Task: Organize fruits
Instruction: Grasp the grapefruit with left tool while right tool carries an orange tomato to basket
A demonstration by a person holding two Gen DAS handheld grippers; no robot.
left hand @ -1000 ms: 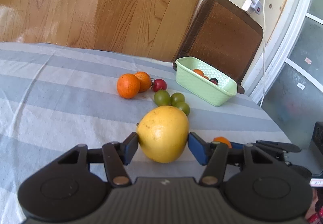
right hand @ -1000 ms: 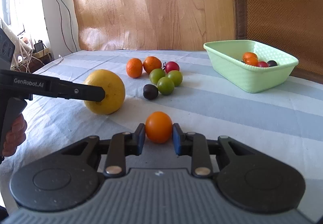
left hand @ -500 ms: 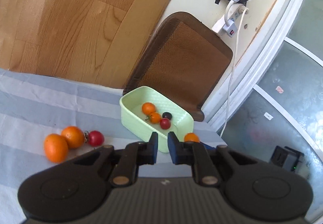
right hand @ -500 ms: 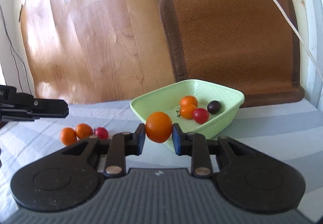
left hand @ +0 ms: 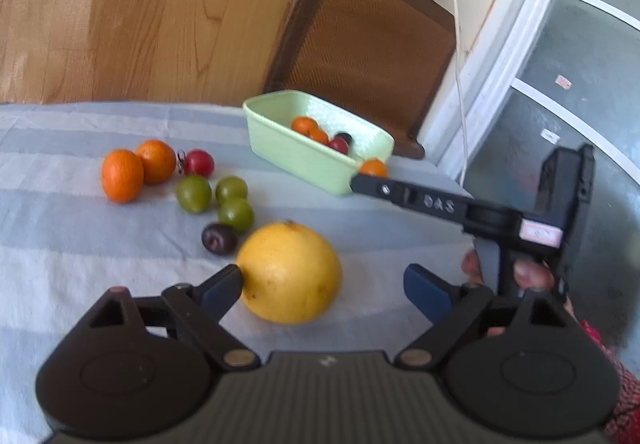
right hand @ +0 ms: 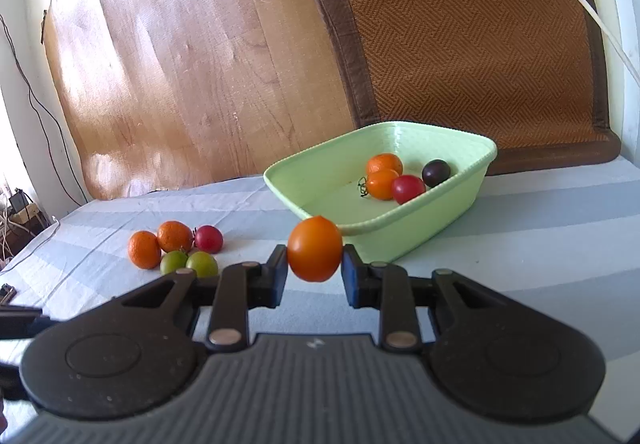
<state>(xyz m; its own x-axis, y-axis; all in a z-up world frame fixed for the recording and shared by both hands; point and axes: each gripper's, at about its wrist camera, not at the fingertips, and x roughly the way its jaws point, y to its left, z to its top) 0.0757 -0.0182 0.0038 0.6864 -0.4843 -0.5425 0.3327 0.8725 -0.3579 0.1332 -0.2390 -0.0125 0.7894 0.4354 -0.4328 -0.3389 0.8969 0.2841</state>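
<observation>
My right gripper (right hand: pixel 314 269) is shut on an orange tomato (right hand: pixel 315 248) and holds it just in front of the near rim of the green basket (right hand: pixel 384 232). The basket holds two orange fruits, a red tomato and a dark plum. In the left wrist view the right gripper (left hand: pixel 370 180) shows at the basket's near corner (left hand: pixel 304 160). My left gripper (left hand: pixel 322 286) is open around the big yellow grapefruit (left hand: pixel 289 273); its left finger touches the fruit, the right finger stands apart.
On the striped cloth lie two oranges (left hand: pixel 122 174), a red tomato (left hand: pixel 199 163), three green fruits (left hand: pixel 194 193) and a dark plum (left hand: pixel 219 239). A brown woven mat (right hand: pixel 468 40) and a wooden board (right hand: pixel 180 60) lean on the wall behind.
My right gripper has carried the orange tomato up to the basket. My left gripper, shut and raised half a second ago, is now open and low around the grapefruit.
</observation>
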